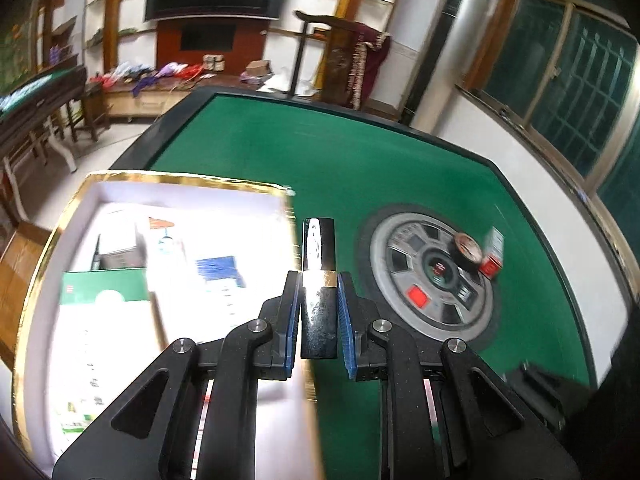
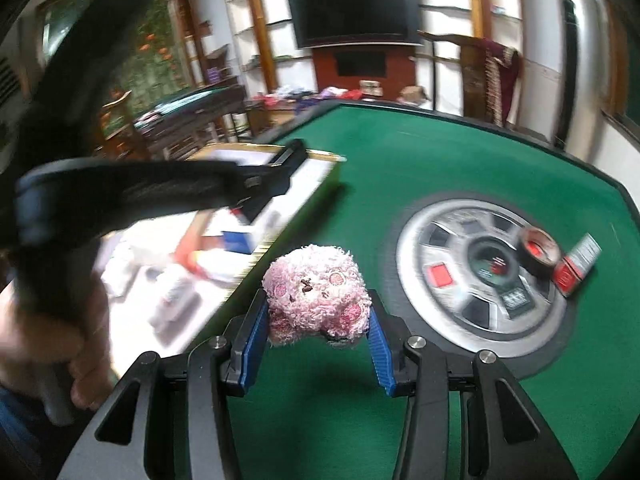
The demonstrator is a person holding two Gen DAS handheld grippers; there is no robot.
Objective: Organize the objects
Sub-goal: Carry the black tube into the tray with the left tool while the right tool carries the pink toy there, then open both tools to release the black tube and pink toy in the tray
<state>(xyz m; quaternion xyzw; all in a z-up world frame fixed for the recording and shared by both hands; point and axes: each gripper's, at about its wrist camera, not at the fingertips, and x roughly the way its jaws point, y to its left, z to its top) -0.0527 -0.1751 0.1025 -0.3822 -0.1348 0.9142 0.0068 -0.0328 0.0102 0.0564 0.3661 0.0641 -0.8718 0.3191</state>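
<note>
left gripper (image 1: 319, 312): pinching tube (image 1: 318, 280); smooth, could slip
right gripper (image 2: 319, 330): pinching plush (image 2: 316, 294); soft, may snag box (image 2: 260, 254) rim

Table (image 1: 360, 152) – deep green felt, black rim; grey-silver dial (image 1: 434, 276) at its centre with a red square and dark insets. Box (image 1: 52, 240) at the left edge – white inside, gold foil rim. Tube (image 1: 319, 288): glossy black, gold band. Plush toy (image 2: 316, 300): pale pink, fuzzy, darker pink patches. Pads (image 2: 256, 336) on the fingers bright blue, ribbed. Tape roll (image 2: 538, 254) black, red core. Small carton (image 2: 576, 270) red and white.
</note>
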